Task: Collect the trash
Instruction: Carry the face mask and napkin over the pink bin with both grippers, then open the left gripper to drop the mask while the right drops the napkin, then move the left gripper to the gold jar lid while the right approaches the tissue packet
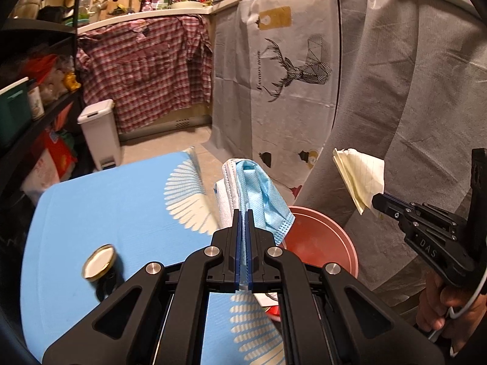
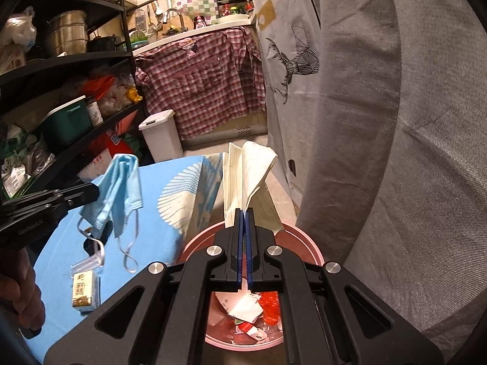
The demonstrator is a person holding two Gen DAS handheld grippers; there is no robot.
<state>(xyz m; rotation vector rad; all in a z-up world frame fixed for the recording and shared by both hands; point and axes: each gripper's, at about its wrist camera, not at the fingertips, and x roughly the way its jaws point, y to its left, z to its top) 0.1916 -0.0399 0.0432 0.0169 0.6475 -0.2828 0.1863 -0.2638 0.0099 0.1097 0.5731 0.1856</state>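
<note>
My left gripper (image 1: 243,213) is shut on a blue face mask (image 1: 261,194) and holds it above the table's right edge, beside the pink trash bin (image 1: 331,243). The mask (image 2: 118,182) hangs with its ear loops dangling in the right wrist view, where the left gripper (image 2: 94,193) shows too. My right gripper (image 2: 243,213) is shut on a folded sheet of cream lined paper (image 2: 249,173), held right over the pink bin (image 2: 307,243), which holds torn paper and red wrappers. The paper (image 1: 359,176) and right gripper (image 1: 377,202) show at right in the left wrist view.
The blue table (image 1: 106,213) carries a dark jar with a gold lid (image 1: 99,263), a small tissue pack (image 2: 83,293) and a clear plastic piece (image 2: 88,263). A white pedal bin (image 1: 100,130) stands beyond. Black shelves (image 2: 76,91) at left, grey curtain (image 2: 380,121) at right.
</note>
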